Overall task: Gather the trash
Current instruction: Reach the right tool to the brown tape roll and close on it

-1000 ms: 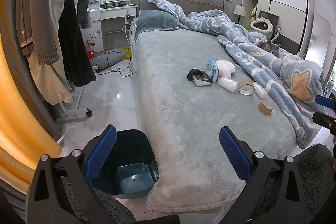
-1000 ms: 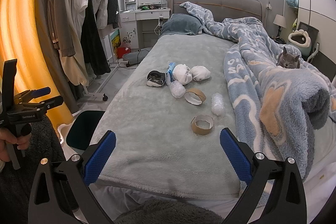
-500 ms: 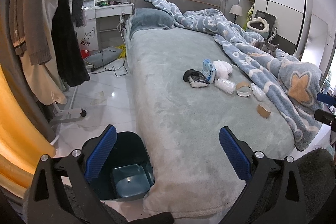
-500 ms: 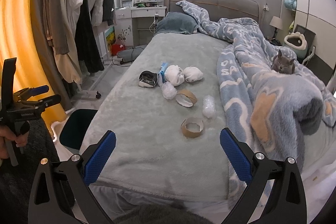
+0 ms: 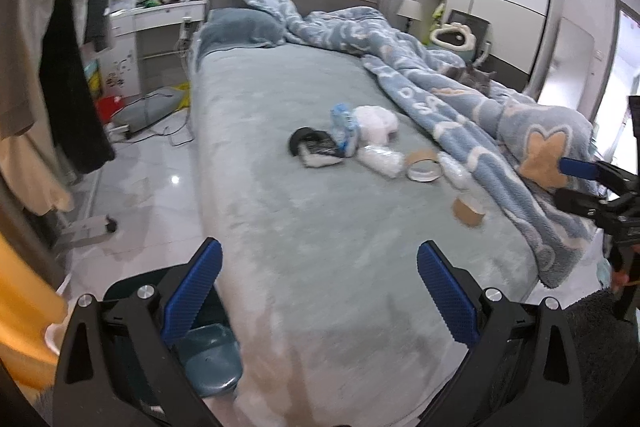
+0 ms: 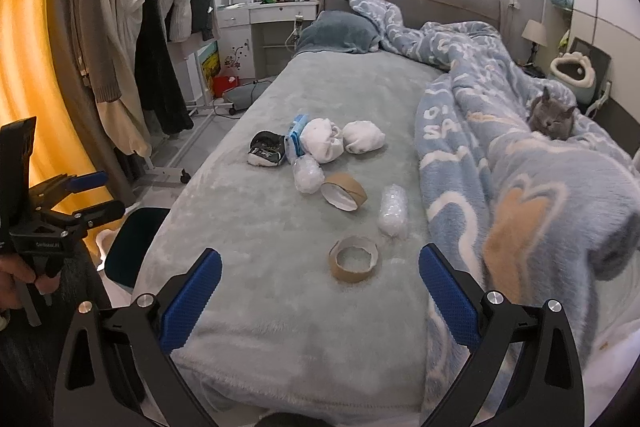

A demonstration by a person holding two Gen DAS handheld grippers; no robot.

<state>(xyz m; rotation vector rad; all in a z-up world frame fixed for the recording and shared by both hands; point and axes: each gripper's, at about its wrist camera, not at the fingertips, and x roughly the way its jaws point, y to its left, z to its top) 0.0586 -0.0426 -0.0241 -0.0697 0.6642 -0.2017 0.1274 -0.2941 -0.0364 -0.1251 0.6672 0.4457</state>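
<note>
Claws both spread wide, nothing between the blue pads. Right claw hovers over the foot of the bed; nearest trash is a flat cardboard tape ring lying just ahead, between the two fingers in view. Beyond it to the right, a clear bubble-wrap roll beside the folded blue blanket. Farther up the bed, a second tape ring tilted on edge, touching a crumpled bubble-wrap wad. Past those, two white wadded bundles, a blue-and-white packet and a black-and-white wrapper, clustered mid-bed. Grey cat on the blanket, far right. Left claw held over the bed's near left corner, well apart from the trash cluster, which lies ahead and right of it. Dark teal bin on the floor below the left finger, against the bed's corner. Clothes rack along the left wall.
</note>
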